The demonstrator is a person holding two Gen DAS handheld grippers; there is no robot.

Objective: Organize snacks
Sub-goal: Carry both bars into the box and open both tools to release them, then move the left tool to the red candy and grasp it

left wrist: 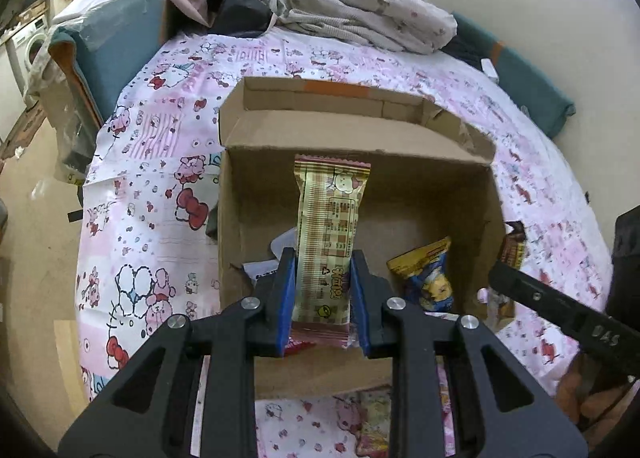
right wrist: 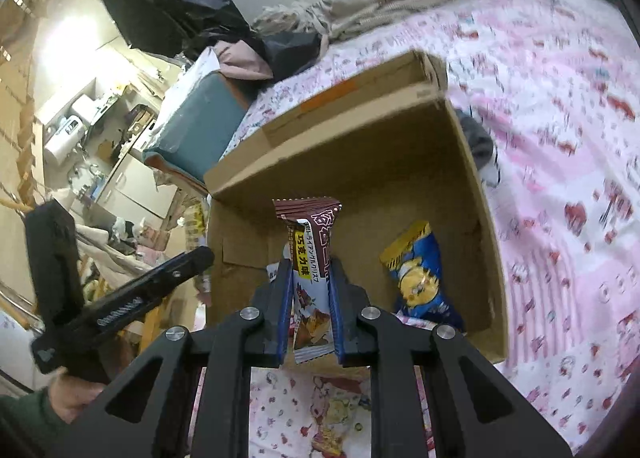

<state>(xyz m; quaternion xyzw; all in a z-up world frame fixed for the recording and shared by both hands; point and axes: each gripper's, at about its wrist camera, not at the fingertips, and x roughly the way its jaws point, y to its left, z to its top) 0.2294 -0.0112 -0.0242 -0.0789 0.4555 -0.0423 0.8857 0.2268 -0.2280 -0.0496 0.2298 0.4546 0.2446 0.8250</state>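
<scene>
Left gripper [left wrist: 322, 278] nearly closed, blue pads clamped on both sides of a beige plaid snack bar [left wrist: 330, 234] that sticks out forward over the open cardboard box [left wrist: 256, 217]. Right gripper [right wrist: 310, 290] the same: jaws narrow, pinching a brown chocolate wafer pack [right wrist: 308, 258], its top end past the fingertips and also over the box. One blue-and-yellow snack packet [right wrist: 420, 274] already lies inside, toward the right wall; some white wrapper at the near left corner, can't tell what.

You look to be on the drop-in step. Bring both tips lower past the box rim before releasing, so the bars don't bounce out. Aim your beige bar at the bare floor mid-left and the wafer beside the blue packet, not on it. Keep your two grippers apart; the other tool's arm crowds each view's edge. More snacks remain on the pink printed bedsheet [left wrist: 160, 161] near the camera.
</scene>
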